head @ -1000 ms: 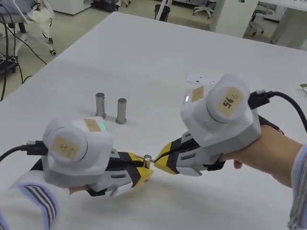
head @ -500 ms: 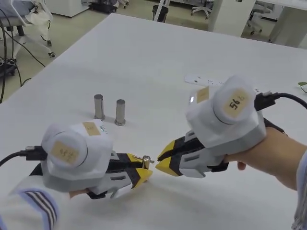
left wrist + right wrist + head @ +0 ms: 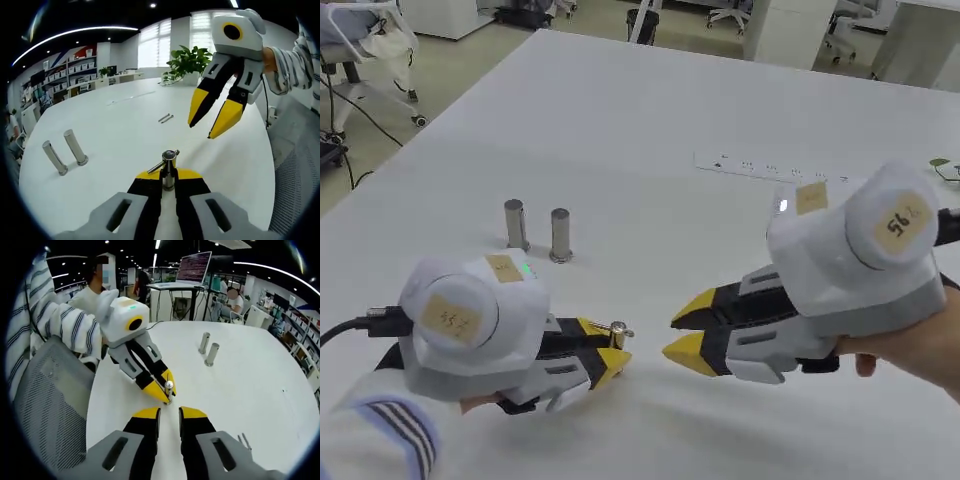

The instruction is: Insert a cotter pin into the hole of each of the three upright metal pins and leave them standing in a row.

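Two grippers face each other over my table point(image 3: 620, 120): the right gripper point(image 3: 672, 335), jaws parted and empty, sits near the left gripper point(image 3: 618, 345), which clamps a metal pin point(image 3: 169, 170) by its shaft, a cotter pin point(image 3: 156, 167) sticking from its head.

White bench point(image 3: 620, 120) w/ a power strip point(image 3: 760, 168) on it, plant point(image 3: 187, 62) past far edge, monitor point(image 3: 192, 267) + mesh chair point(image 3: 50, 405) in bg.

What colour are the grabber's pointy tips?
Yellow, clearest on the right gripper in the left gripper view.
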`<state>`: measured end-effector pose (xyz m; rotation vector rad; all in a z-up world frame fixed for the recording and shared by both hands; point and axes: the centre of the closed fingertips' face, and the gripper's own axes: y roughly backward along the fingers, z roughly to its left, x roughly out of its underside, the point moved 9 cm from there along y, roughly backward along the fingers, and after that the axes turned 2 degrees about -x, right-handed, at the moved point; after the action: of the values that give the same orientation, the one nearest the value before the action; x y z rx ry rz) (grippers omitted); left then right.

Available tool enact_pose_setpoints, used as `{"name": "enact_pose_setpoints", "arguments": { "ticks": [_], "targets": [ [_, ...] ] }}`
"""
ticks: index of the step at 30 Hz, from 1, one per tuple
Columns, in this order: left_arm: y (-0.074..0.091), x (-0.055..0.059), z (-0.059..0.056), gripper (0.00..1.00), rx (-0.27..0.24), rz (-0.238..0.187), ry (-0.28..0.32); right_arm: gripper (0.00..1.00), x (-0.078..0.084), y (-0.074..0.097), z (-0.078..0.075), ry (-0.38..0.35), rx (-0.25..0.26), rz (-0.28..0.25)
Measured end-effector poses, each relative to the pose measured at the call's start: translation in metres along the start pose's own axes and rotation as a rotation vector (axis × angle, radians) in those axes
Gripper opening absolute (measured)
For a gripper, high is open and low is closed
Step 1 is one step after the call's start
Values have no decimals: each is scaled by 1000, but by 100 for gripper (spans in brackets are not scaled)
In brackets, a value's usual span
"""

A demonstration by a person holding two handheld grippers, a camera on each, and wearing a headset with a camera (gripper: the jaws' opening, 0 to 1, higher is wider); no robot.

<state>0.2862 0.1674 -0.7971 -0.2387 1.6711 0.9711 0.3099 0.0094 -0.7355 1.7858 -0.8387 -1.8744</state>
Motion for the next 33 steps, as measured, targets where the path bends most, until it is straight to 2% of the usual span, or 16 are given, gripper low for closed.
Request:
{"name": "enact_pose_setpoints", "arguments": {
  "ticks": [7, 9, 14, 23, 29, 33],
  "targets": [
    [-6, -5, -1, 7, 3, -4, 1, 30, 12, 12, 1, -71, 33, -86],
    [-7, -7, -1, 7, 1, -10, 9, 36, 17, 15, 0, -107, 79, -98],
    [-10, -11, -1, 7, -3, -20, 23, 46, 27, 23, 1, -156, 109, -142],
    [-17, -18, 0, 7, -11, -21, 14, 65, 39, 38, 16, -236, 122, -216],
    [-26, -21, -2, 7, -9, -17, -3, 70, 49, 50, 26, -317, 156, -272],
    [-30, -24, -4, 7, -3, -22, 5, 76, 56, 59, 32, -341, 182, -277]
  ]
}}
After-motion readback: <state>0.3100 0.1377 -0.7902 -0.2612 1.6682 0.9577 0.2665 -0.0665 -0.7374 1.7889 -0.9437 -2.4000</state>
